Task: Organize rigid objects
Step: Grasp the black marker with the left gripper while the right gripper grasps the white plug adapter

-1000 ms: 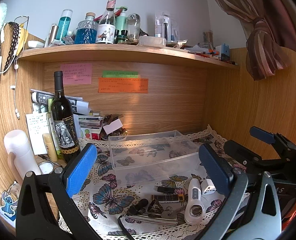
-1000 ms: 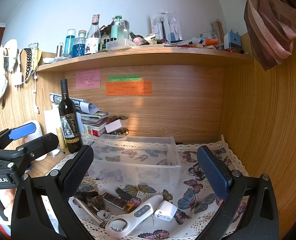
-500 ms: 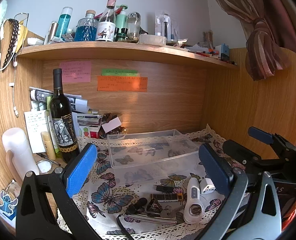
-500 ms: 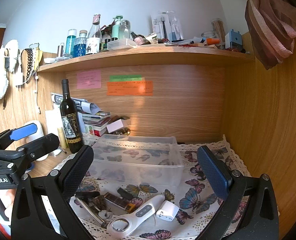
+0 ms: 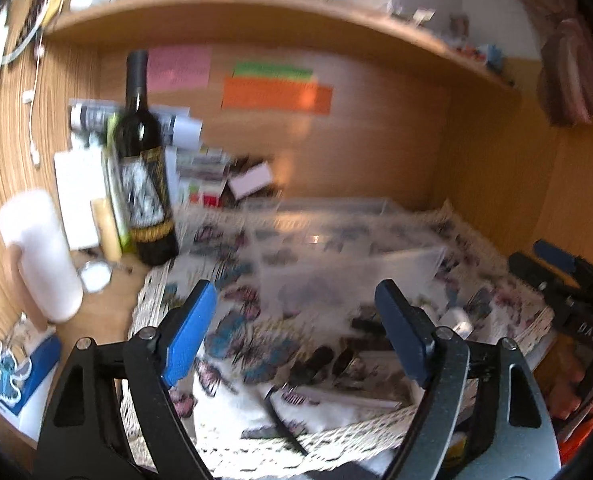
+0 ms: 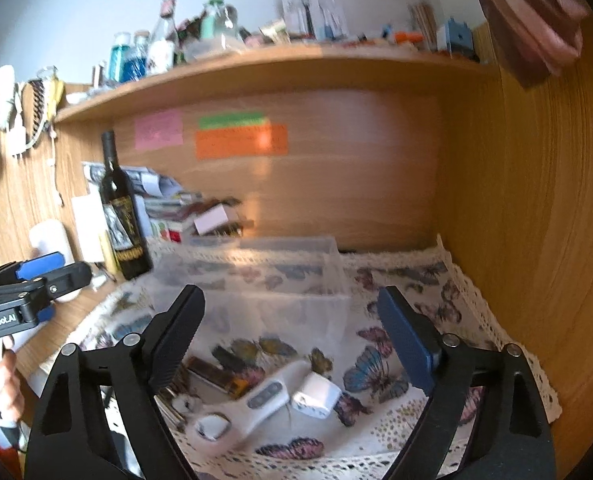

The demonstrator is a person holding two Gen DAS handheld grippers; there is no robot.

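A clear plastic bin (image 6: 256, 280) stands empty on the butterfly cloth (image 6: 408, 320); it also shows blurred in the left wrist view (image 5: 344, 240). In front of it lie small rigid items: a white handheld device (image 6: 252, 404), a white charger cube (image 6: 316, 396), a dark lighter-like bar (image 6: 220, 376) and keys (image 6: 176, 400). My right gripper (image 6: 292, 340) is open and empty above these items. My left gripper (image 5: 296, 332) is open and empty, over the dark clips and metal bar (image 5: 336, 360).
A wine bottle (image 5: 144, 168) stands at the back left beside a white cylinder (image 5: 40, 256), papers and books. A wooden shelf (image 6: 256, 68) above carries bottles. Wooden walls close the back and right. The left gripper shows in the right wrist view (image 6: 28, 284).
Both views have tilted down and moved closer to the items at the cloth's front edge; the frames are now motion-blurred. Both grippers stay open.
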